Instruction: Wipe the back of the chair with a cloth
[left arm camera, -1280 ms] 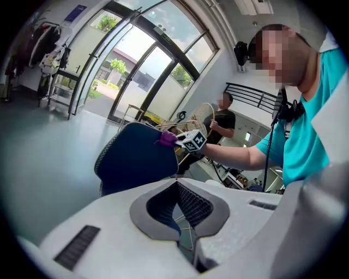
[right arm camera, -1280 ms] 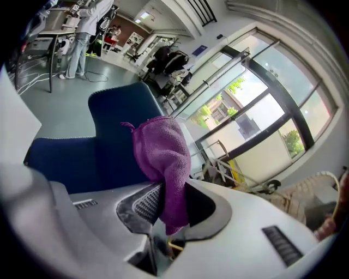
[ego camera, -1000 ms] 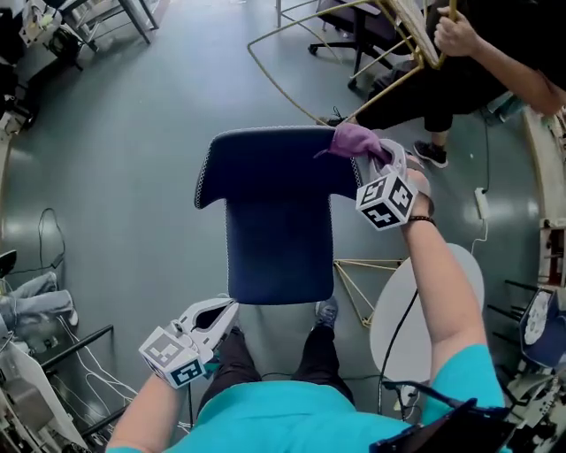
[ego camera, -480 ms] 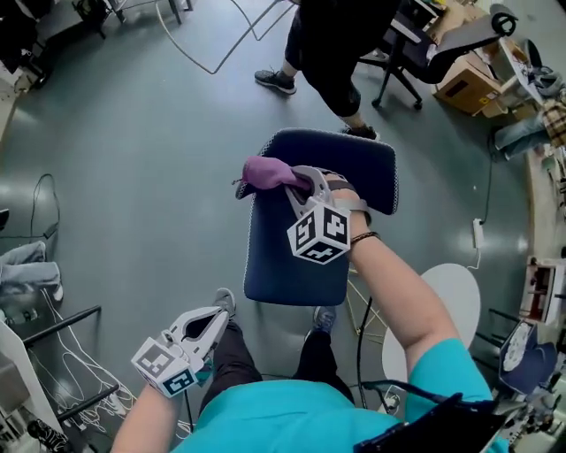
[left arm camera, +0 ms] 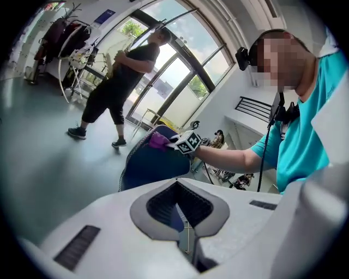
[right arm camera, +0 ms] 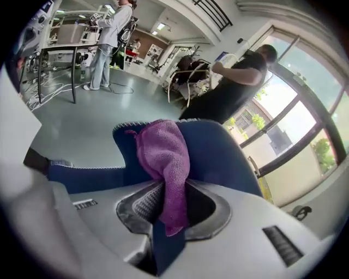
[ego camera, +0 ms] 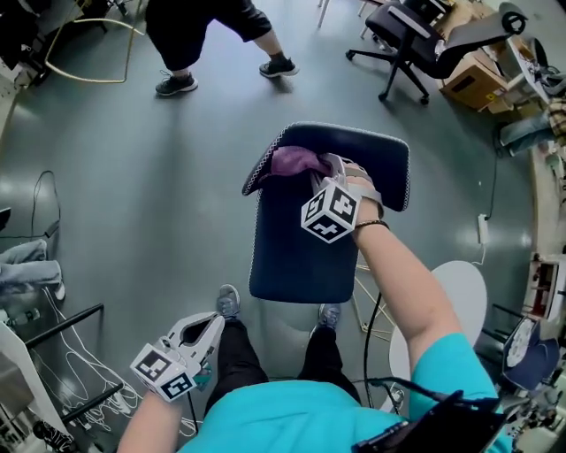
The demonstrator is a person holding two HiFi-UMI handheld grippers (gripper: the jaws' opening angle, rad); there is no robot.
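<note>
Near left: the left gripper (ego camera: 205, 326) is held low beside the wearer's leg, well apart from the chair (ego camera: 296, 257). Its jaws are seen apart in its own view (left arm camera: 180, 210), with nothing between them.

Further out, centre: the right gripper (ego camera: 324, 168) is reached forward over the seat to the chair back (ego camera: 371, 155). The purple cloth (ego camera: 296, 161) is clamped between its jaws. In the right gripper view (right arm camera: 169, 204) the cloth (right arm camera: 163, 155) is pinched at its lower end, and its bunched upper part is laid against the blue chair back (right arm camera: 218, 155).

Key relation: the cloth is placed at the left end of the chair back's top edge. The back's long axis runs left to right, so most of its width lies to the right of the cloth. The right gripper is by far the nearer of the two to the back.

Judgement: a wiping pass is in hand. How much of the back has been covered cannot be settled from the surface.

Far left: a bystander (ego camera: 203, 26) is noted on the grey floor, well apart from the chair
</note>
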